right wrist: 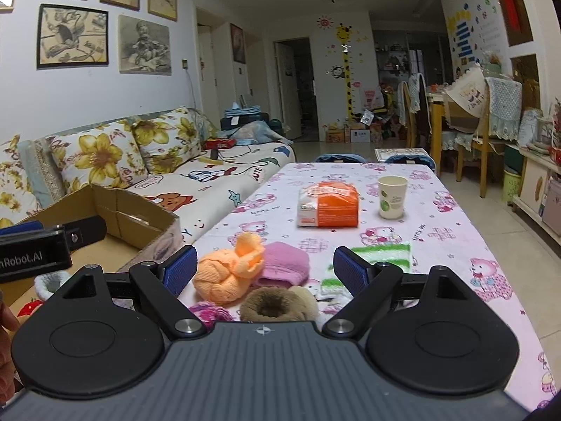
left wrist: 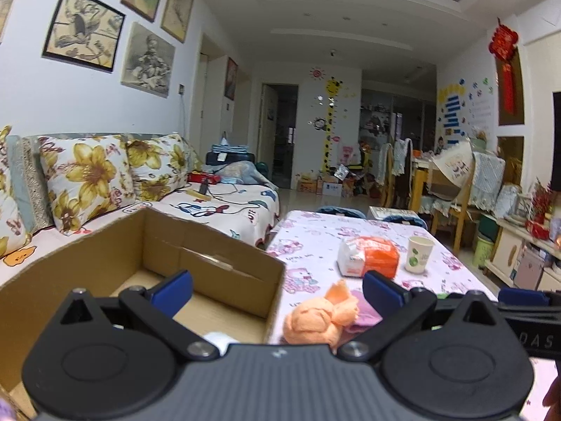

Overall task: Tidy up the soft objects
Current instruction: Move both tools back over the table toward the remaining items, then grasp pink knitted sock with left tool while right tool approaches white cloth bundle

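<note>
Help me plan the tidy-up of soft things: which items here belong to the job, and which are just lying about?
Belongs to the job:
orange knit bundle
pink cloth
brown fuzzy ring
green striped cloth
magenta knit piece
cardboard box

Just lying about:
paper cup
orange-and-white packet

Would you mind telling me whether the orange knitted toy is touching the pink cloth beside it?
Touching. In the right wrist view the orange knitted toy overlaps the left edge of the pink cloth with no tablecloth visible between them.
</note>
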The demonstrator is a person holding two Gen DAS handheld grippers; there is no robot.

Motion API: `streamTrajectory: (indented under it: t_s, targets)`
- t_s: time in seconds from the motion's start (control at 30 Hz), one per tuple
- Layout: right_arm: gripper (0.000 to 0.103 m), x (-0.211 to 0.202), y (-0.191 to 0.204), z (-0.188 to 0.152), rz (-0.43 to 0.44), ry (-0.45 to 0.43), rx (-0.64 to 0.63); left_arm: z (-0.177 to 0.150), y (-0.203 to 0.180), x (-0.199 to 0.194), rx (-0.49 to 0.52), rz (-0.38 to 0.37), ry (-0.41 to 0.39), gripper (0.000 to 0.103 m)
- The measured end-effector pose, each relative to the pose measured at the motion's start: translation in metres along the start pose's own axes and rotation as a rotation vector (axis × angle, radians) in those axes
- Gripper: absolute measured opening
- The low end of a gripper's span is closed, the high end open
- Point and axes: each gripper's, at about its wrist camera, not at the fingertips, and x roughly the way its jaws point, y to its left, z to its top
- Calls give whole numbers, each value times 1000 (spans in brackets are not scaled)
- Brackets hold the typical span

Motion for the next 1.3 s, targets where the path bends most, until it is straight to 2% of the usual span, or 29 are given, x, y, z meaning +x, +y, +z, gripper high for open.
streamTrajectory:
  t_s: [0.3, 1.3]
  targets:
    - [103, 5, -7, -3, -35, -16, 15, -10, -22, 4, 60, -30, 19, 102]
    - [103, 21, -29, -15, -160, 24, 111, -46, -91, 19, 269, -122, 112, 102]
